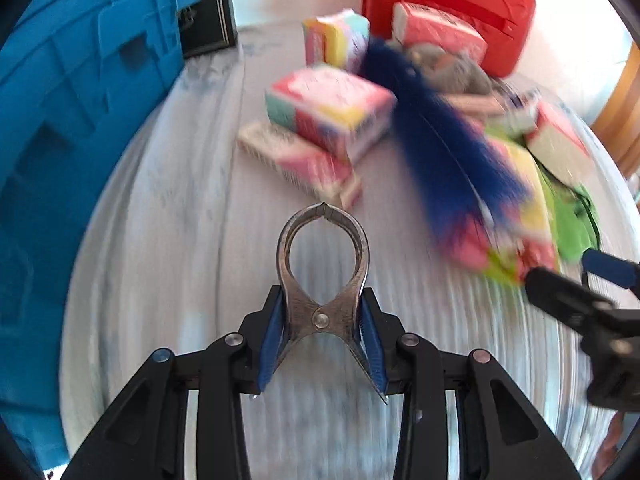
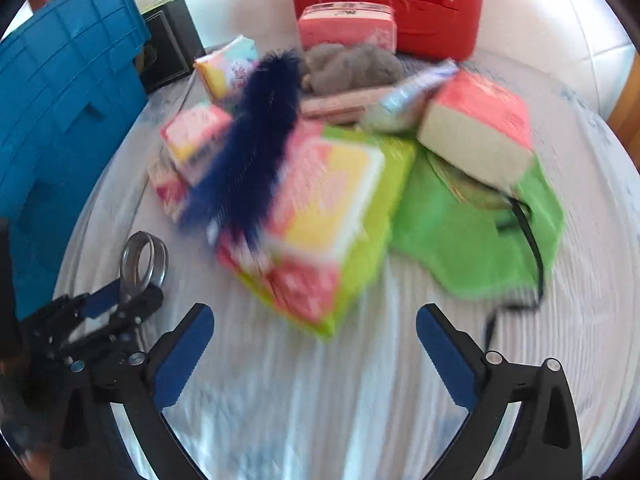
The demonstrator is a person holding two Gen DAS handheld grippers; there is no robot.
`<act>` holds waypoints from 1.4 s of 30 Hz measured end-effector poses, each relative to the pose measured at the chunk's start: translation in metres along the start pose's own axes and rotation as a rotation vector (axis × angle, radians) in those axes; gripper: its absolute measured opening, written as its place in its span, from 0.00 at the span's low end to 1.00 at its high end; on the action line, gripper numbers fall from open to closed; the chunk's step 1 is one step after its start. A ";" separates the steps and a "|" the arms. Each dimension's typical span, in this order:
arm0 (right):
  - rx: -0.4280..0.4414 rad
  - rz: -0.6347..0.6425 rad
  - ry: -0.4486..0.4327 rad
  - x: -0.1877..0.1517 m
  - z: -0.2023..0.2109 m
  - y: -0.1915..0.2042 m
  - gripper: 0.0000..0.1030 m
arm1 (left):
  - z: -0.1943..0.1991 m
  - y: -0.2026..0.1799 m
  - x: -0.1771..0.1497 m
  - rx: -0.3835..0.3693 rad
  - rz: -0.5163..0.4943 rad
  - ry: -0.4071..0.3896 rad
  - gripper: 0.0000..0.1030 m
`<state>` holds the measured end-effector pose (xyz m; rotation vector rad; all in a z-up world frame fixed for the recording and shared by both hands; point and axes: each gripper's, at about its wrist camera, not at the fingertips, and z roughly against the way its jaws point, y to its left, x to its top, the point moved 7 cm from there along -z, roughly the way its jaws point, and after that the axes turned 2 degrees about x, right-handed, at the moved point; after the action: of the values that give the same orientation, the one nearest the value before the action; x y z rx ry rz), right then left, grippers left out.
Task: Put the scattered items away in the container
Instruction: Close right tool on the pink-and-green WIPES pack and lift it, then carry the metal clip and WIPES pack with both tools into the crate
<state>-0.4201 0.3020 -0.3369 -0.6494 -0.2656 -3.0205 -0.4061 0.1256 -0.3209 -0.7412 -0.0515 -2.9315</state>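
**Left gripper carries a metal clamp; bin lies off to its left**

The left gripper (image 1: 322, 320) is pinched narrow on a metal clamp (image 1: 323, 264), its blue pads pressing the tool's handles from both sides. The clamp's long axis runs straight out along the fingers, looped head forward and tips pointing away. The blue container (image 1: 80, 120) rises just to the left of these fingers, its ribbed wall close alongside; of the two hands, this one is plainly the nearer to it. In my judgement the coming move turns on that: the clamp has to swing leftward and up over the wall, whose top rim is out of view.

The right gripper (image 2: 314, 344) stands wide, nothing between its fingers. Directly ahead of them sits the scattered heap on the pale cloth: a bright sponge pack (image 2: 320, 216) nearest, a dark blue feather (image 2: 248, 152) lying diagonally across it, a green cloth (image 2: 472, 232) ahead and to the right. The pack's long side looks to run away from the fingers, though blur makes this uncertain.
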 end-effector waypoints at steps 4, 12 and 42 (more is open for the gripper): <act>-0.055 -0.048 0.041 0.029 -0.045 0.000 1.00 | -0.004 0.010 0.014 0.015 0.002 -0.013 0.35; -0.078 0.036 0.069 0.039 -0.062 -0.002 0.91 | -0.012 0.015 0.008 0.006 0.007 0.017 0.35; -0.054 0.053 0.050 -0.039 0.021 -0.048 0.71 | 0.067 -0.025 -0.057 -0.030 -0.088 -0.026 0.35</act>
<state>-0.3797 0.3535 -0.3418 -0.5742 -0.1632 -2.9973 -0.3274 0.1601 -0.2894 -0.8019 -0.0435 -3.0121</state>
